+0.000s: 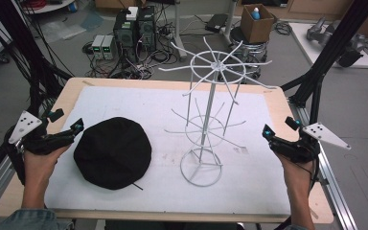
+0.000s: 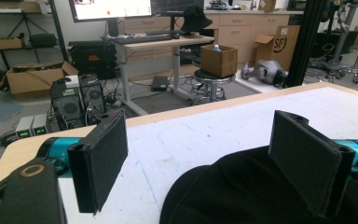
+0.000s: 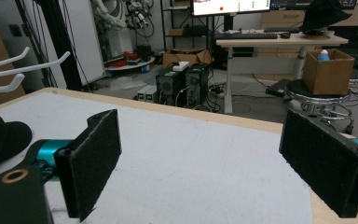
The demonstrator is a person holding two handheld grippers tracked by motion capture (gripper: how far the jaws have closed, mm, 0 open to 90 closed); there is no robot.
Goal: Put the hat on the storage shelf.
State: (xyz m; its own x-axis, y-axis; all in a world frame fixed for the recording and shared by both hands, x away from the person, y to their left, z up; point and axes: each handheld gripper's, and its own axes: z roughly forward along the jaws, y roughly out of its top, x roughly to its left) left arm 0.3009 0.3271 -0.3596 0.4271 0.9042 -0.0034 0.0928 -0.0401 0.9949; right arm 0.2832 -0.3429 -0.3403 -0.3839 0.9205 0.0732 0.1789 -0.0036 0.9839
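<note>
while both jaws stand wide apart, the left hand-held gripper [image 1: 66,121] hangs just left of the black hat [image 1: 112,152], gripping nothing. the hat lies flat on the table [image 1: 263,191], left of the white wire rack [image 1: 206,120]. the right hand-held gripper [image 1: 279,130], equally spread and empty, sits right of that hat, beyond the rack.

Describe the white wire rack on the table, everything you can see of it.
The wire rack is a thin white stand, metal by its look, standing upright on the white mat right of the middle of the table. A round ring forms its base, and a central pole rises from it. Two tiers of hooked arms fan out from rings around the pole, a smaller set low down and a wider set at the top. Nothing hangs on it. The black hat lies apart to its left, and neither gripper touches it.
</note>
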